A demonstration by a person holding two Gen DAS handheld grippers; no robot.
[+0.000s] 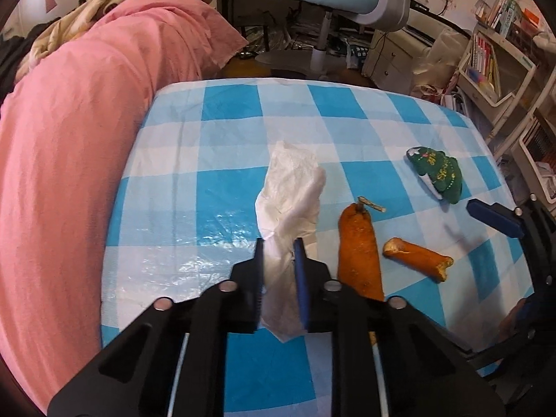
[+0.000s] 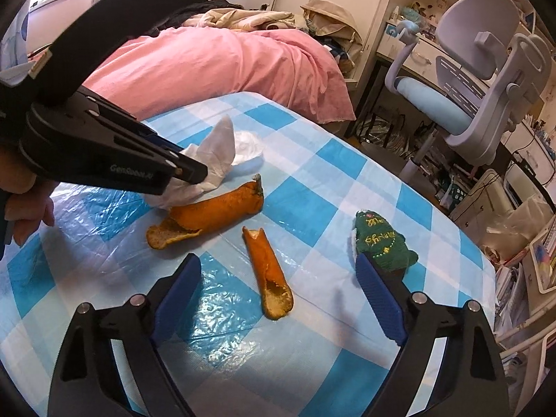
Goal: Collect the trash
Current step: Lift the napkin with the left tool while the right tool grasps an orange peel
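Premises: domestic bedroom. Evidence: bed with pink duvet, desk chair, crowded bookshelves, checked tabletop.

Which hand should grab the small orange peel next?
Right. The right gripper is open with the small orange peel lying between its fingers, while the left gripper is already shut on the tissue.
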